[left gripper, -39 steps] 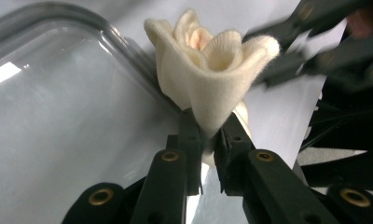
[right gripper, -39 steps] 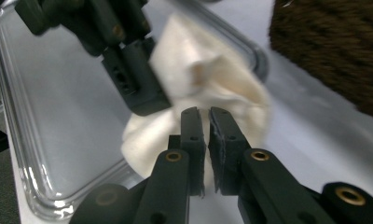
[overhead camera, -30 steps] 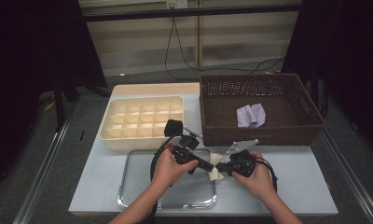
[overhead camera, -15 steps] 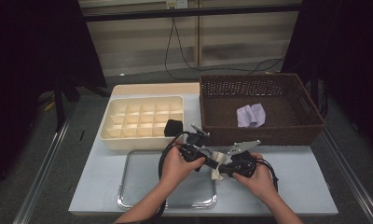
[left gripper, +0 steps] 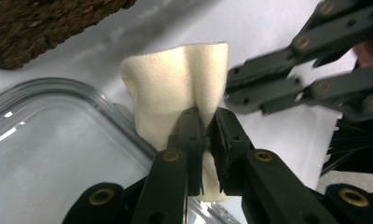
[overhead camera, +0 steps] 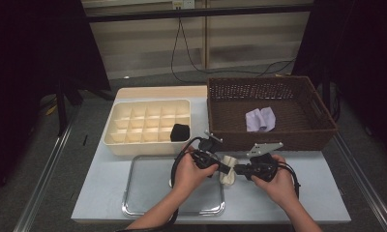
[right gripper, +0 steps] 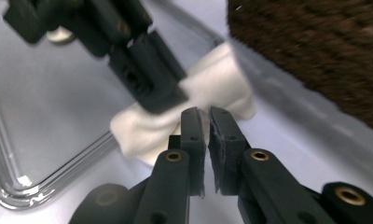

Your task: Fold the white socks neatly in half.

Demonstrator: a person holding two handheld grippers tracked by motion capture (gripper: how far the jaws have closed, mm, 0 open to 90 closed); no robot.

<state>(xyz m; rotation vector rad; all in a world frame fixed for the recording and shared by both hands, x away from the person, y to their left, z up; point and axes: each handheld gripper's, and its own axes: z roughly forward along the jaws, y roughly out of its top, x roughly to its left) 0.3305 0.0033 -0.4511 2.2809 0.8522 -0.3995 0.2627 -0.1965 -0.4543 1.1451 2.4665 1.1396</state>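
the cream cloth (overhead camera: pixel 228 173) hangs between the two grippers, over the table (overhead camera: pixel 322 193) just beside the steel tray (overhead camera: pixel 148 193). it is soft, folded and creased, with no writing. the left gripper (left gripper: pixel 207 122) pinches its near edge; the right gripper (right gripper: pixel 208 122), its jaws just easing slightly, nips the opposite side.

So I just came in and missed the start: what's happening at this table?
A person works a cream cloth with two tools, at the right edge of the metal tray. The left hand-held gripper is shut on the cloth's fold, and the right hand-held gripper pinches its other side. A wicker basket stands behind.
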